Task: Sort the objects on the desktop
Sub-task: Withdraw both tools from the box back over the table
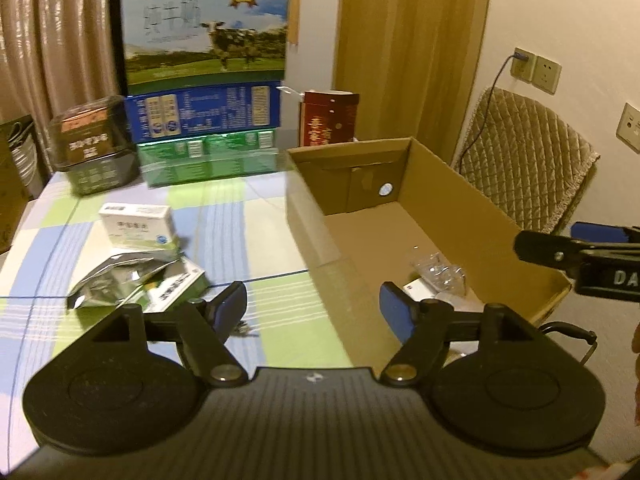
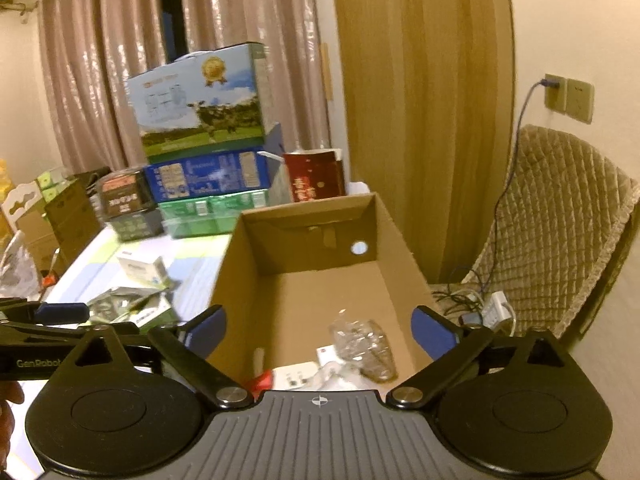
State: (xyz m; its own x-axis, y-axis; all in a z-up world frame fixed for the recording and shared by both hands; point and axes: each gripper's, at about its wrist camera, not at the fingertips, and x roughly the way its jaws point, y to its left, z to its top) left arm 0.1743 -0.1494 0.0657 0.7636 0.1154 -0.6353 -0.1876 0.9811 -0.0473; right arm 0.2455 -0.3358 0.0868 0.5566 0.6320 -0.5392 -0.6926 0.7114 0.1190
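Note:
An open cardboard box [image 1: 460, 184] stands on the right of the checked tablecloth [image 1: 256, 216]. In it lie a crumpled clear plastic wrapper [image 2: 360, 344] and a white plug-like item [image 2: 296, 376]. To its left on the cloth lie a white medicine box [image 1: 138, 224], a silver foil pouch [image 1: 116, 280] and a green-and-white box [image 1: 180, 288]. My left gripper [image 1: 313, 304] hangs open over the box's near left wall, holding nothing. My right gripper [image 2: 320, 326] is open wide above the near end of the box [image 2: 308, 240], also empty.
Stacked milk cartons [image 1: 208, 80], a dark tin [image 1: 92, 148] and a red box [image 1: 328, 118] line the table's far edge. A quilted chair [image 1: 528, 168] stands right of the box, under wall sockets [image 1: 536, 70] with a cable. A power strip [image 2: 496, 308] lies on the seat.

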